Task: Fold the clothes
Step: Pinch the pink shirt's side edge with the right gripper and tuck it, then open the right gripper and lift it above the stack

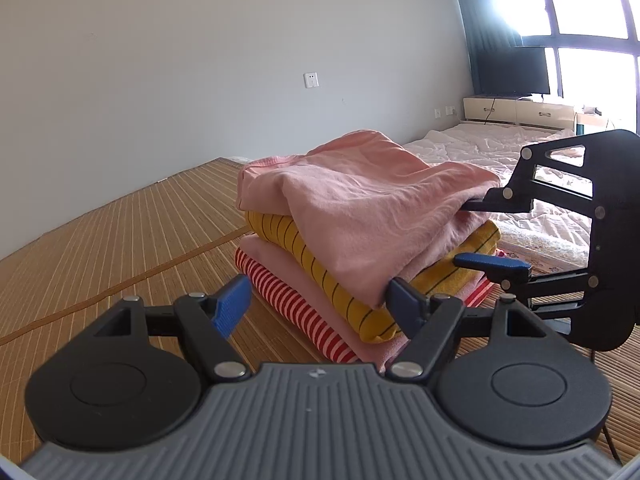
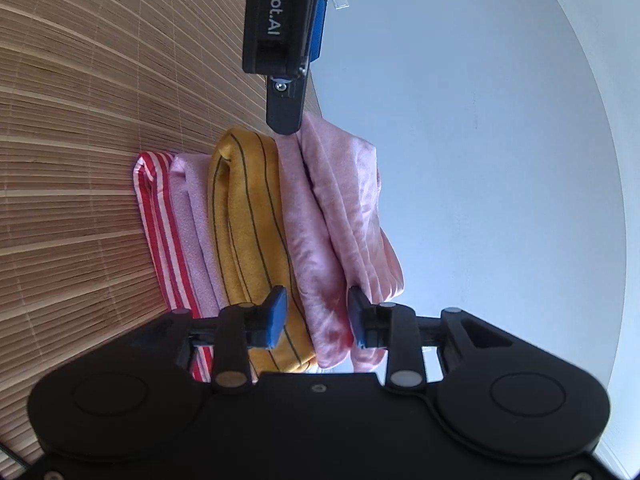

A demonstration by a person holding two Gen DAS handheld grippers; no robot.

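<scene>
While the stack sits on the bamboo mat (image 1: 100, 240), the left wrist view shows four folded pieces piled up: red-striped cloth (image 1: 288, 296) at the bottom, a pale pink layer, the yellow striped towel (image 1: 340, 280), and the pink garment (image 1: 360, 208) draped loosely on top. The left hand-held gripper (image 1: 320, 304) gapes wide at the near edge of the pile, nothing between its pads. Over on the right, the right hand-held gripper (image 1: 484, 232) comes in side-on, upper finger at the top piece's edge.

Switching to the right wrist view, rolled sideways: the right hand-held gripper (image 2: 316, 316) stands partly open with the pink garment's folds between its pads, not visibly pinched. Best play here, I'd say: close firmly on all the pink layers, then draw the edge square over the yellow towel, leaving the lower pieces undisturbed.
</scene>
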